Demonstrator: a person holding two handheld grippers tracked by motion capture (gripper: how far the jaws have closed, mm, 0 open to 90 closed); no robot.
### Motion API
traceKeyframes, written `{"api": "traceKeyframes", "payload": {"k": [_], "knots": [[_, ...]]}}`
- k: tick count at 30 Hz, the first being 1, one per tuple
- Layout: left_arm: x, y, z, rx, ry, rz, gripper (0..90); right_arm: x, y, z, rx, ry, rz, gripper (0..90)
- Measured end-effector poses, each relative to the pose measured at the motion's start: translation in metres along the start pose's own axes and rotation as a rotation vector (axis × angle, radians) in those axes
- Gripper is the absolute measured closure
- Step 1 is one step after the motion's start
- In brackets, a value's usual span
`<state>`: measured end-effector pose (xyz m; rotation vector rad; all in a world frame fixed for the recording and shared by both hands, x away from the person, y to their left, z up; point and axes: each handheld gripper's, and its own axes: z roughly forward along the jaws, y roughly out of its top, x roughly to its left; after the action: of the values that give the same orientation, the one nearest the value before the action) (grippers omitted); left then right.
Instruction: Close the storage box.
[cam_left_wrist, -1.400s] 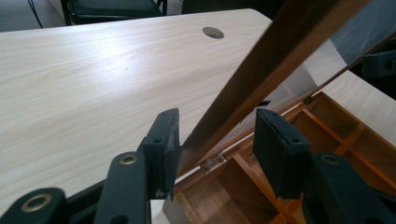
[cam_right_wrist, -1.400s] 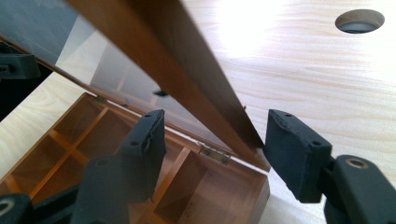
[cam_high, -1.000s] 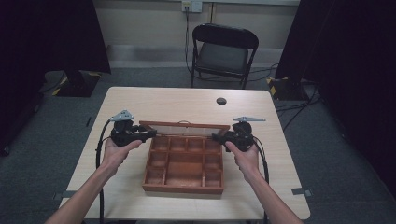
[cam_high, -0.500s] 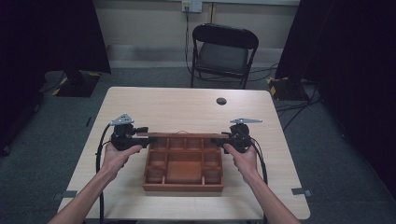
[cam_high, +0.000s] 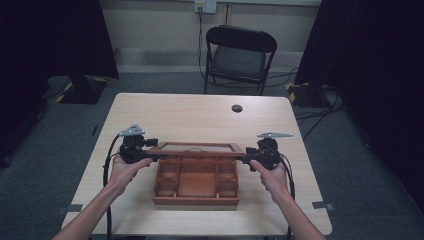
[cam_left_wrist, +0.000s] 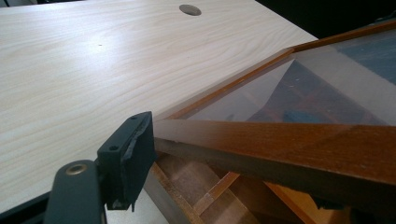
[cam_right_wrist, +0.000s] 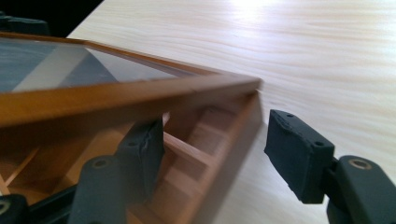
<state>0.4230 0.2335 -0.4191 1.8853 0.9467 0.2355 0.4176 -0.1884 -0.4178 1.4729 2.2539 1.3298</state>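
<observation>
A brown wooden box (cam_high: 196, 200) with several compartments sits on the table's near half. Its glass lid (cam_high: 196, 148) in a wooden frame hangs tilted over the back of the box. My left gripper (cam_high: 150, 150) is at the lid's left end. Its jaws have just been opening, and the lid frame (cam_left_wrist: 280, 144) lies between them, with one pad (cam_left_wrist: 126, 163) beside the frame's corner. My right gripper (cam_high: 247, 159) is at the right end and open (cam_right_wrist: 217, 140). One of its jaws is inside the box under the lid (cam_right_wrist: 116, 98); the other is outside, apart from the wall.
The pale wooden table (cam_high: 200, 115) has a round cable hole (cam_high: 237, 108) near its far edge. A black folding chair (cam_high: 240, 55) stands behind the table. Dark curtains hang on both sides, and cables lie on the floor at the right.
The lid has swung lower and toward the person, now lying over the back compartments. Both hands have moved a little nearer with it.
</observation>
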Motion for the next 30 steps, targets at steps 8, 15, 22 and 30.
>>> {"api": "traceKeyframes", "payload": {"k": [8, 15, 22, 30], "knots": [[-0.004, -0.003, -0.006, -0.015, -0.022, 0.000, 25.1, -0.011, 0.005, -0.021, -0.027, -0.062, 0.009, 42.1], [-0.007, -0.008, -0.011, -0.024, -0.019, 0.010, 20.6, 0.002, 0.022, -0.030, -0.041, -0.027, -0.019, 42.7], [-0.008, -0.011, -0.013, 0.000, -0.014, 0.018, 18.4, 0.034, 0.048, -0.041, -0.062, 0.099, -0.094, 41.7], [-0.008, -0.014, -0.015, 0.003, -0.006, 0.023, 18.7, 0.084, 0.079, -0.025, -0.017, 0.269, -0.232, 52.6]]}}
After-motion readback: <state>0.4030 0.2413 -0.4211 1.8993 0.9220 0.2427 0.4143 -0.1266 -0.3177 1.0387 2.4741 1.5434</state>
